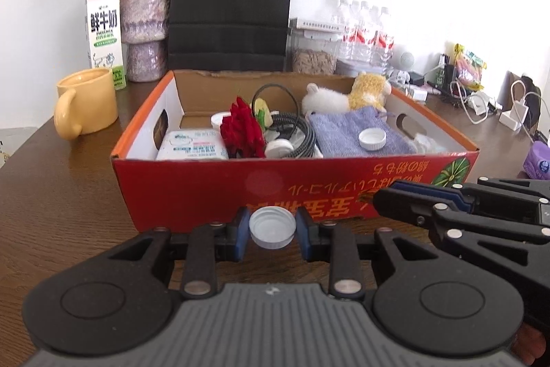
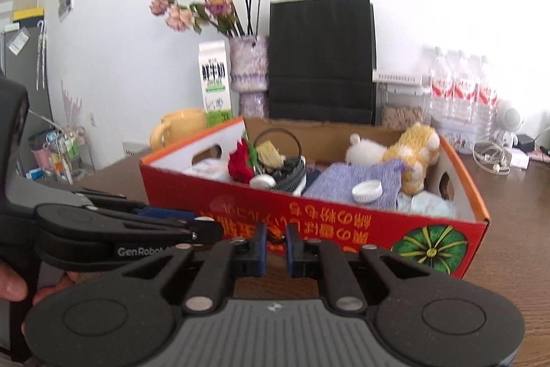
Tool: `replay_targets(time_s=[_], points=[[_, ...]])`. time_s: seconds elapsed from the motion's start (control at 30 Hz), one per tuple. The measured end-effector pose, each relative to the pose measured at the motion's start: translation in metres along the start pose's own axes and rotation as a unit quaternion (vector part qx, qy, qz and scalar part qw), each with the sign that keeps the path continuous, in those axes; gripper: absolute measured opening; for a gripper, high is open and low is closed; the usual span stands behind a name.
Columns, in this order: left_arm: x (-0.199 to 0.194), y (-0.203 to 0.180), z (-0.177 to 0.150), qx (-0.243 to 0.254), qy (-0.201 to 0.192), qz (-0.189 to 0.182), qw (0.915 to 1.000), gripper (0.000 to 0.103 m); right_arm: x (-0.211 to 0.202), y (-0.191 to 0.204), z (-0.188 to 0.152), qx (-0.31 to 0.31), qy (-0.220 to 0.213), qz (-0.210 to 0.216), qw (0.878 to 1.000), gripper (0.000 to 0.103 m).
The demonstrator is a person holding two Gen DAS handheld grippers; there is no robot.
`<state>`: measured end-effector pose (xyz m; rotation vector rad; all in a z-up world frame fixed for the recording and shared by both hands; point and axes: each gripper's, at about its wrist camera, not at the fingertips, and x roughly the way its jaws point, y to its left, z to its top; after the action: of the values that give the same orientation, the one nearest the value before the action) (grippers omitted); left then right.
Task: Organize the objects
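Two handheld grippers side by side: the left gripper [image 1: 272,234], jaws partly apart, clamps a white bottle cap [image 1: 272,228]; the right gripper [image 2: 275,249], jaws drawn nearly together and empty, tilts slightly downward.

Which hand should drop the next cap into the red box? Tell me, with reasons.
Left. The left gripper already clamps a white cap in front of the red box. The right gripper is shut and holds nothing.
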<state>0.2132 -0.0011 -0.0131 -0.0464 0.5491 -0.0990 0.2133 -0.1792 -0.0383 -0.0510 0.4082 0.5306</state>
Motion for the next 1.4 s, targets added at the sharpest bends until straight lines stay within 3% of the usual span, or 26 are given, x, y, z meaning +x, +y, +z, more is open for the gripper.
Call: replay_targets(time_s=[0.3,0.53,0.73,0.93,0.97,1.03,1.1,1.17,1.23,1.4], points=[[-0.014,-0.004,0.007,0.002,-0.047,0.011,0.9988,0.030,-0.010,-0.004,0.009,0.008,-0.042,-0.011,0.999,0.010],[-0.021,-0.009,0.033,0.003,-0.082,0.007,0.9966,0.030,-0.012,-0.007,0.030,0.004,-0.068,-0.024,0.997,0.010],[-0.011,-0.016,0.059,0.007,-0.099,0.016,0.9950,0.030,-0.006,-0.013,0.050,-0.007,-0.087,-0.047,0.995,0.010],[0.008,-0.013,0.077,0.007,-0.100,0.029,0.9946,0.030,0.013,-0.024,0.064,-0.021,-0.079,-0.072,0.994,0.010],[0.012,-0.012,0.078,0.006,-0.097,0.031,0.9948,0.032,0.018,-0.026,0.066,-0.024,-0.072,-0.075,0.994,0.011],[0.018,-0.008,0.081,-0.001,-0.092,0.039,0.9950,0.055,0.027,-0.030,0.067,-0.024,-0.057,-0.089,0.994,0.012],[0.021,-0.004,0.082,-0.004,-0.095,0.055,0.9940,0.100,0.035,-0.034,0.067,-0.022,-0.037,-0.096,0.994,0.031],[0.021,-0.002,0.081,0.001,-0.109,0.075,0.9913,0.103,0.040,-0.040,0.065,-0.012,-0.025,-0.105,0.994,0.084],[0.022,0.002,0.082,0.002,-0.107,0.090,0.9902,0.103,0.042,-0.041,0.062,-0.011,-0.022,-0.119,0.993,0.096],[0.021,0.012,0.082,-0.014,-0.087,0.092,0.9918,0.103,0.041,-0.046,0.060,0.002,-0.008,-0.124,0.992,0.103]])
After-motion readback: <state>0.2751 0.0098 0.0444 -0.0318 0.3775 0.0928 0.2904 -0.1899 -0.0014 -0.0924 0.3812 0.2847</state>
